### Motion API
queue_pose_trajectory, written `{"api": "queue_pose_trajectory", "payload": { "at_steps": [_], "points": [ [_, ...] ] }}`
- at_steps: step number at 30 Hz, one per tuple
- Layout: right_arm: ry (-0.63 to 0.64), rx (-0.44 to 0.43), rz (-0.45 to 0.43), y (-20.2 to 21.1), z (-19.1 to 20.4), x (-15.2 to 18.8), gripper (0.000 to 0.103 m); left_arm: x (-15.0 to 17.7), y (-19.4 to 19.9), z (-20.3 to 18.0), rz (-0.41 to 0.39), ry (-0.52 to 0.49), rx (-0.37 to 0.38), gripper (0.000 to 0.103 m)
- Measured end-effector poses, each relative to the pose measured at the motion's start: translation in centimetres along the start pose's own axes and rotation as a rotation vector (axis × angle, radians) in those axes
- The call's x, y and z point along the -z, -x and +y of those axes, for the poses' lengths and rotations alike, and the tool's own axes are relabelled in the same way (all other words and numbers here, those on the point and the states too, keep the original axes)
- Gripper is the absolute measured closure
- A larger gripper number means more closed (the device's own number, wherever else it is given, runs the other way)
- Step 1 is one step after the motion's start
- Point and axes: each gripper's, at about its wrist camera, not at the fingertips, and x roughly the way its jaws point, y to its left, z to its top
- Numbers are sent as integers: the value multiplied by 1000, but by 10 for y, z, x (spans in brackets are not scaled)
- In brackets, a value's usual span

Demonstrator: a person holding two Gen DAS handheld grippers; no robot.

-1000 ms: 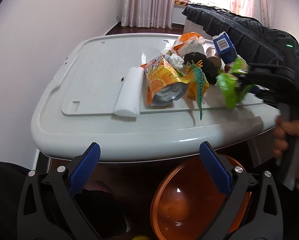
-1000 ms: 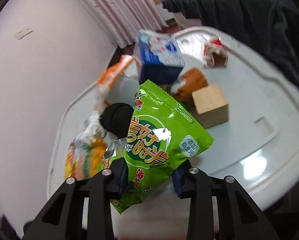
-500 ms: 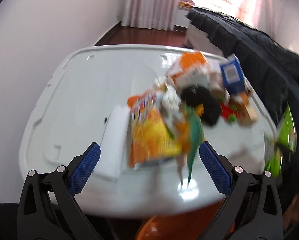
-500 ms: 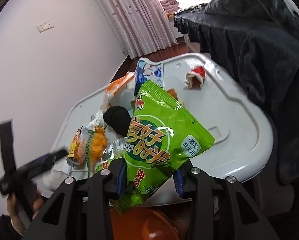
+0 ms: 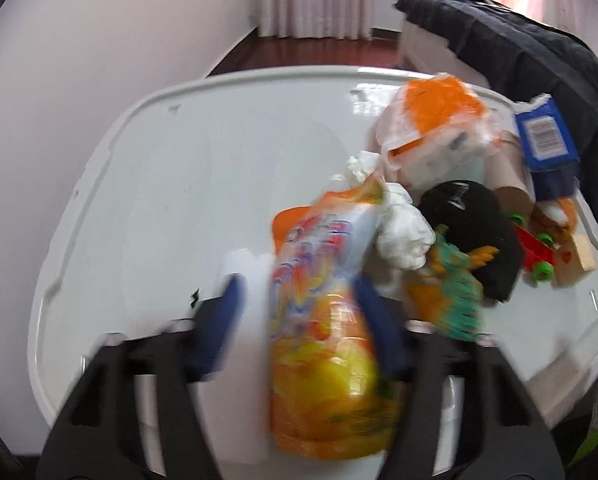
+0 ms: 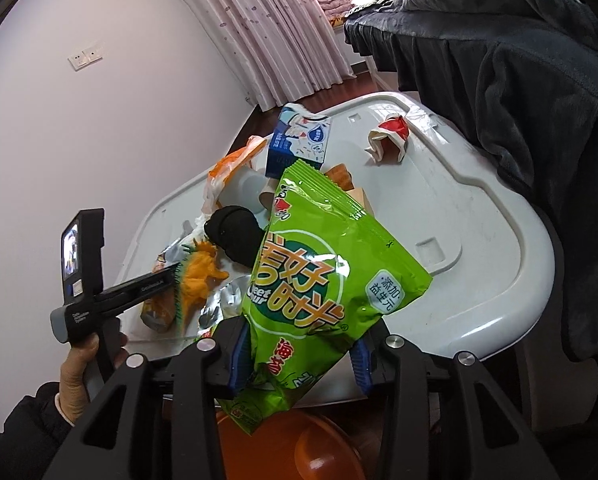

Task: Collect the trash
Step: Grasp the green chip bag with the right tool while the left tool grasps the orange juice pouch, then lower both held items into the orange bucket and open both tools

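Observation:
My right gripper (image 6: pixel 299 354) is shut on a green snack bag (image 6: pixel 319 280) and holds it off the white table's front edge, above an orange bin (image 6: pixel 299 444). My left gripper (image 5: pixel 303 320) is over the table with an orange-yellow snack bag (image 5: pixel 323 360) between its blue pads (image 5: pixel 223 320); the view is blurred and I cannot tell if they grip it. The left gripper also shows in the right wrist view (image 6: pixel 139 284) beside the orange dinosaur toy (image 6: pixel 199 276).
On the white table (image 5: pixel 179 184) lie a white foam piece (image 5: pixel 245 264), crumpled tissue (image 5: pixel 403 232), a black cap (image 5: pixel 471 228), an orange-white plastic bag (image 5: pixel 435 120), a blue carton (image 6: pixel 299 140), a wooden block (image 5: pixel 579 256), a red toy (image 5: pixel 535 248) and a red-white cup (image 6: pixel 391 136). Dark cloth (image 6: pixel 519 80) hangs at the right.
My left gripper has moved forward from the table's front edge onto the orange-yellow bag and its pads have narrowed. My right gripper has pulled back with the green bag over the orange bin.

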Motion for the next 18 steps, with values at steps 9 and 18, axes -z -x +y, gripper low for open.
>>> {"api": "queue_pose_trajectory", "payload": {
  "at_steps": [9,18],
  "points": [
    [10,-10,8,-5,3,0,62,5,41,26,-127,26,186,72],
    [26,-15,4,-7,3,-1,62,-8,104,41,-227,45,310,72]
  ]
}}
